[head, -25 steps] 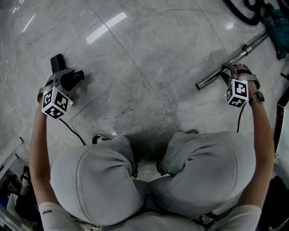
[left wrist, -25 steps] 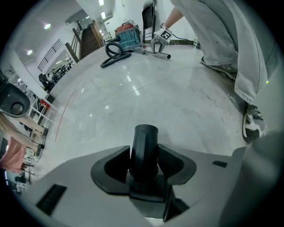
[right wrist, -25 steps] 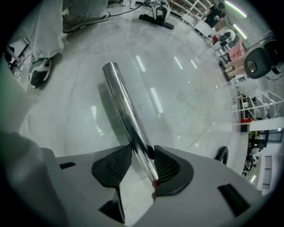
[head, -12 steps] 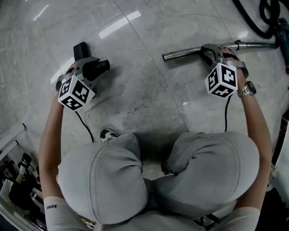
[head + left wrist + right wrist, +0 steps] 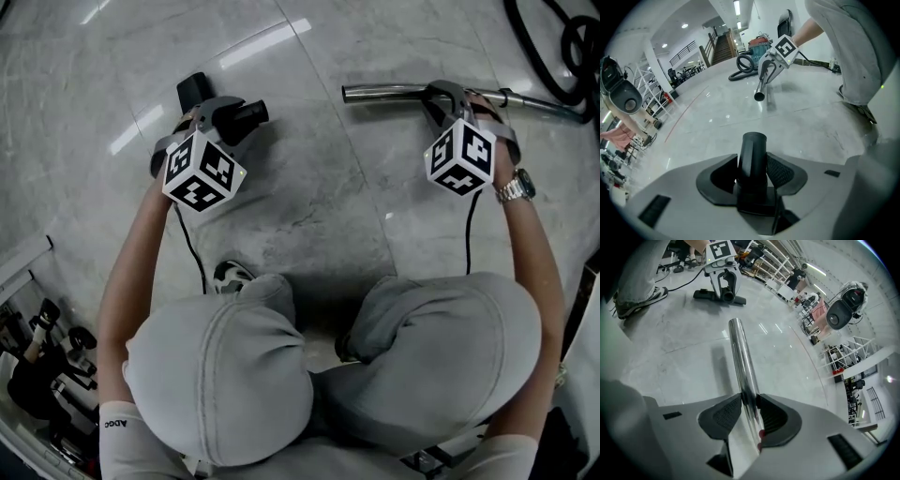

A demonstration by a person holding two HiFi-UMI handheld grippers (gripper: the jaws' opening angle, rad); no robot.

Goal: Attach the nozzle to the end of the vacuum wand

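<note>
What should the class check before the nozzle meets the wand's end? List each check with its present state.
1. Nozzle gripped by left gripper: ok.
2. Wand between the right gripper jaws, which have just been closing: ok.
3. Wand's open end faces the nozzle: ok.
4. Axes lined up: cannot tell.
5. Floor between them free: ok.
6. Parts joined: not ok, they are apart.

Bright, even indoor light falls from ceiling lamps (image 5: pixel 736 6), which glare as white streaks on the glossy floor (image 5: pixel 309 187). A soft shadow pools beneath the person's knees (image 5: pixel 375 319). Both gripper views bulge fisheye-fashion, with black corners. Their near foreground looks slightly soft, perhaps out of focus. The wand (image 5: pixel 740 357) glints.
</note>
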